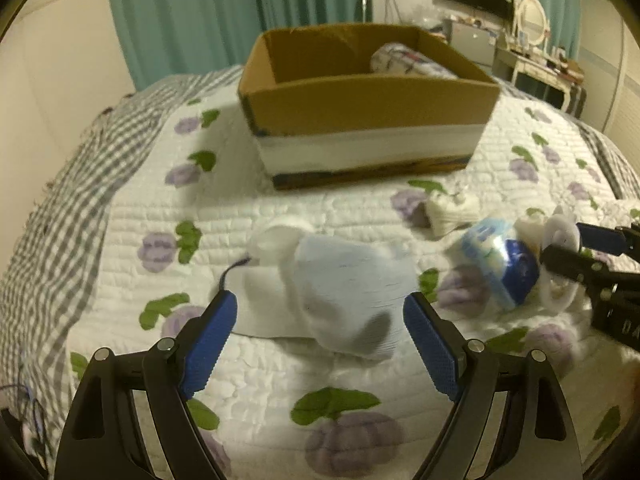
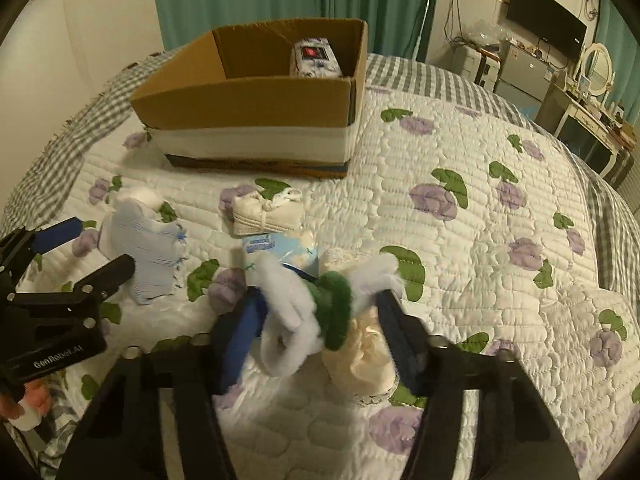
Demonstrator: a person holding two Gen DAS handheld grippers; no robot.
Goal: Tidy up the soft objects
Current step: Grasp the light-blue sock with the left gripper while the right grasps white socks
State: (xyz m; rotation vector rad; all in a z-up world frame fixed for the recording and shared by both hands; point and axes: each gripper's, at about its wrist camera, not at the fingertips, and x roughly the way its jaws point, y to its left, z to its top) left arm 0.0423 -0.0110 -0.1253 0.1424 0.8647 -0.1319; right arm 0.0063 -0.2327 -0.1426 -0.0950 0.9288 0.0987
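Hovering your left gripper (image 1: 320,328) wide apart over the pale sock (image 1: 340,292) on the quilt (image 1: 360,380), your right gripper (image 2: 316,316) clamped on the fuzzy white-and-green bundle (image 2: 308,304), cardboard box (image 2: 256,116) beyond.

The left tool (image 1: 320,332) points steeply down, jaws wide apart. The right tool (image 2: 316,312) also tilts down, jaws narrowed around a fluffy sock (image 2: 304,304).

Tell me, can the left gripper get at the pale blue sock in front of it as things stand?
Probably yes: the left gripper is open, the pale blue sock lies just ahead between its fingers, and nothing covers it.
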